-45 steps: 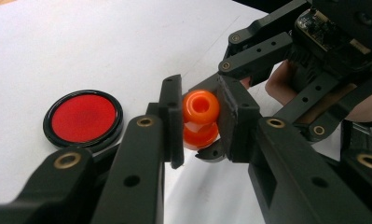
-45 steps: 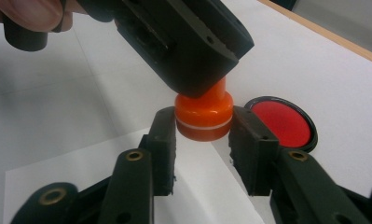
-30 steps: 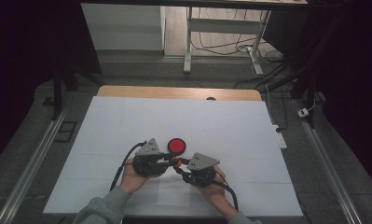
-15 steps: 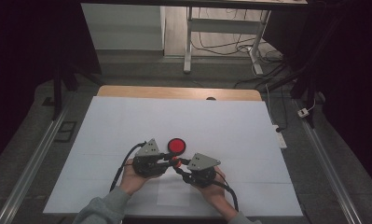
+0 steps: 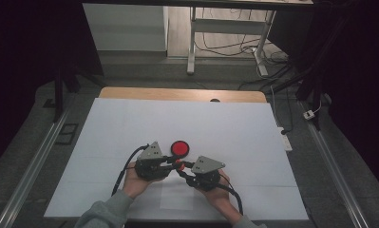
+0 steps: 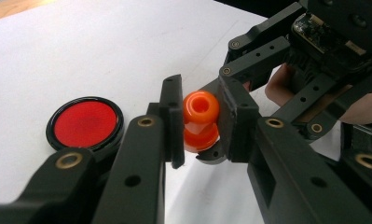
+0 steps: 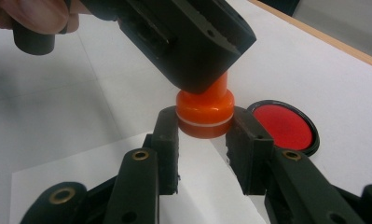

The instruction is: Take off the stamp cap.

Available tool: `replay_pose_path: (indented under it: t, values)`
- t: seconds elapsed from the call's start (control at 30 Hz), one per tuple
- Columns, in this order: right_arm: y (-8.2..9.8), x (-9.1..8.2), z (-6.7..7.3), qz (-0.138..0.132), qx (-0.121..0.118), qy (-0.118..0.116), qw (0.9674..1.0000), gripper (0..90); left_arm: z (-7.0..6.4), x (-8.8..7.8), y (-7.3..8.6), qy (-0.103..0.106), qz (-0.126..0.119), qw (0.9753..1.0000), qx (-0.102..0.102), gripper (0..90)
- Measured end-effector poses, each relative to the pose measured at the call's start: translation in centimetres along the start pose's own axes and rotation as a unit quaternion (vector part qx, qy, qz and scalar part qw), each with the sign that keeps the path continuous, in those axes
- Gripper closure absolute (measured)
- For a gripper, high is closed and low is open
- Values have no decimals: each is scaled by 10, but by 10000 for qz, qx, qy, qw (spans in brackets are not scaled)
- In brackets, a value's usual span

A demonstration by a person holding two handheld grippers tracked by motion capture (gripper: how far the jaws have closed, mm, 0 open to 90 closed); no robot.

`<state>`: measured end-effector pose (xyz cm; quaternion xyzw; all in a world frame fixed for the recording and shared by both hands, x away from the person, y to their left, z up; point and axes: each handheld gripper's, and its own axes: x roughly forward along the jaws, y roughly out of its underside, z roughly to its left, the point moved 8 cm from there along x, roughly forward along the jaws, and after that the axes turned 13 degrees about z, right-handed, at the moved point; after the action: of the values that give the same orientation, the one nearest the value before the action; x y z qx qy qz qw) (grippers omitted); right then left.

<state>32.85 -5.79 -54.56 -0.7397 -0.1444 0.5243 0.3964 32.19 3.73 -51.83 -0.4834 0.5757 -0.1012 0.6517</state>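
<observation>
A small orange piece [image 6: 200,122] with a waisted body, a thin white ring and a hole in one end is held between both grippers just above the white table sheet [image 5: 225,128]. My left gripper [image 6: 201,119] is shut on its holed end, pads pressing either side. My right gripper [image 7: 204,135] is shut on the wider ringed end [image 7: 205,114]. From above, the left gripper [image 5: 170,161] and the right gripper [image 5: 182,169] meet tip to tip at the orange piece [image 5: 178,165]. A red disc with a black rim [image 5: 179,147] lies flat just beyond them.
The white sheet covers a wooden table whose far edge [image 5: 177,93] shows bare. A person's hands and grey sleeves come in at the near edge. Metal rails [image 5: 30,171] run along both sides, and a table frame with cables [image 5: 225,42] stands on the floor beyond.
</observation>
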Motion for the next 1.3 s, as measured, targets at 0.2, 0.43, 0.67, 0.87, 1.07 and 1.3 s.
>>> replay_pose_path:
  t: [0.2,0.43,0.67,0.87,1.07,1.3]
  values:
    - [0,-1,0,-37,-11,-41,10000,644,-1,-1,0,-29,-8,10000,44,728]
    - [0,-1,0,-41,-49,-46,10000,645,-1,-1,0,13,-25,10000,33,729]
    - [0,-1,0,-27,-101,-19,9999,645,-1,-1,1,30,-23,10000,25,729]
    - [0,-1,0,-49,-50,-22,10000,645,0,-1,1,77,-36,10000,-32,729]
    - [0,-1,1,-68,7,-32,10000,645,0,-1,1,90,-35,9999,-61,729]
    - [1,0,1,11,-67,-23,10000,646,0,0,2,123,3,9999,-110,729]
